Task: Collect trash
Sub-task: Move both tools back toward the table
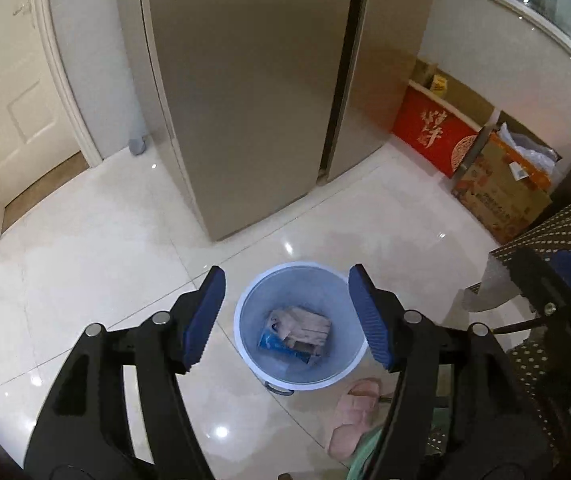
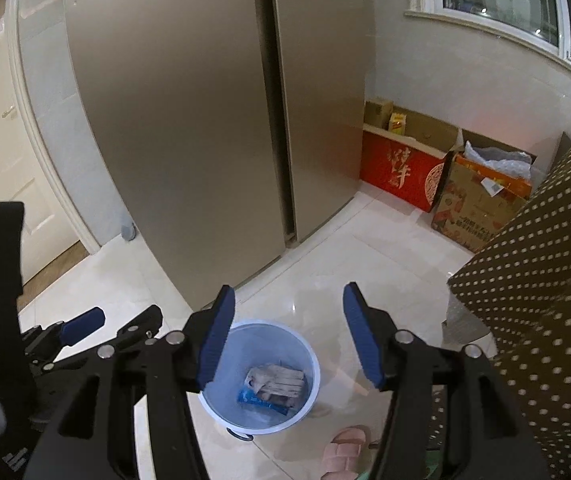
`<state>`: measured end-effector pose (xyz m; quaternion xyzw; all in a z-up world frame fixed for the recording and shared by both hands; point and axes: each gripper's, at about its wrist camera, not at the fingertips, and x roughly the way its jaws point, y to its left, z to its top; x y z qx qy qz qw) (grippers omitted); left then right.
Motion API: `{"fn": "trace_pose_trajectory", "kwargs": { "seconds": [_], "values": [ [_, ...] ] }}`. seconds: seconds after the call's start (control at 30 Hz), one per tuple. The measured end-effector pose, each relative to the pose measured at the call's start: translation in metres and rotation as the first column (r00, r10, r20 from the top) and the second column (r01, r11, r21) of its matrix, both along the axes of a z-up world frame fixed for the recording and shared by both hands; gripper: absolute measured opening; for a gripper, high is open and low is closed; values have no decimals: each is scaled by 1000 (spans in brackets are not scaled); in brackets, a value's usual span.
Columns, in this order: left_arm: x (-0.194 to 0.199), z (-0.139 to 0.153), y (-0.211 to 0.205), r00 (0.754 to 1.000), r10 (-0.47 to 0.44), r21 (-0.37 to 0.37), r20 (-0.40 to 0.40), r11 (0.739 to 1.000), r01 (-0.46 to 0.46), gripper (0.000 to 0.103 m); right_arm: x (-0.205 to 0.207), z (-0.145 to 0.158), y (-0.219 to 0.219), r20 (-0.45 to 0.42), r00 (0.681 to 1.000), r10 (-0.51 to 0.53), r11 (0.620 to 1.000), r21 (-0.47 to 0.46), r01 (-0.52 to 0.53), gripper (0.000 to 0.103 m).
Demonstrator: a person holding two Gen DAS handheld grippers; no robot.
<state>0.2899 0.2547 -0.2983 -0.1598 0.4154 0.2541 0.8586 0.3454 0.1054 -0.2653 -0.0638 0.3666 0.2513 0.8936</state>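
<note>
Both the left gripper (image 1: pixel 285 316) and the right gripper (image 2: pixel 287 334) were held wide apart and empty, their ribbed blue pads (image 1: pixel 205 316) above a round, pale blue plastic bin (image 1: pixel 241 320) standing on glossy white floor tiles (image 1: pixel 85 280). In the bin's bottom lay the trash (image 1: pixel 299 332), a crumpled pale wrapper over a blue packet, printing illegible; a pink slipper (image 1: pixel 351 412) beside it was partly cut off by a finger. Beyond stood a brushed-metal refrigerator (image 1: pixel 253 100), top out of frame, and cardboard boxes (image 1: pixel 501 196) partly hidden behind a dotted cloth (image 2: pixel 537 280).
</note>
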Motion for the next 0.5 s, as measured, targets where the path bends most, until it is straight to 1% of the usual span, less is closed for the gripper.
{"fn": "trace_pose_trajectory", "kwargs": {
  "seconds": [0.13,0.2,0.27,0.4,0.43,0.5],
  "values": [
    [-10,28,-12,998,-32,11,51,999,32,64,-9,21,-14,26,999,-20,1000,7,20,56],
    [-17,42,-19,996,-42,18,80,999,41,64,-17,37,-27,47,998,-35,999,18,34,56],
    [-24,60,-29,990,-65,16,124,998,64,64,-24,52,-37,73,996,-53,998,22,51,56],
    [-35,94,-56,974,-121,46,193,992,114,64,-39,91,-71,127,986,-111,993,46,106,56],
    [-38,105,-68,965,-148,54,216,989,139,64,-42,98,-77,135,983,-122,992,52,116,57],
    [-41,119,-88,950,-198,59,243,980,189,65,-53,120,-100,172,972,-162,986,70,152,61]
  ]
}}
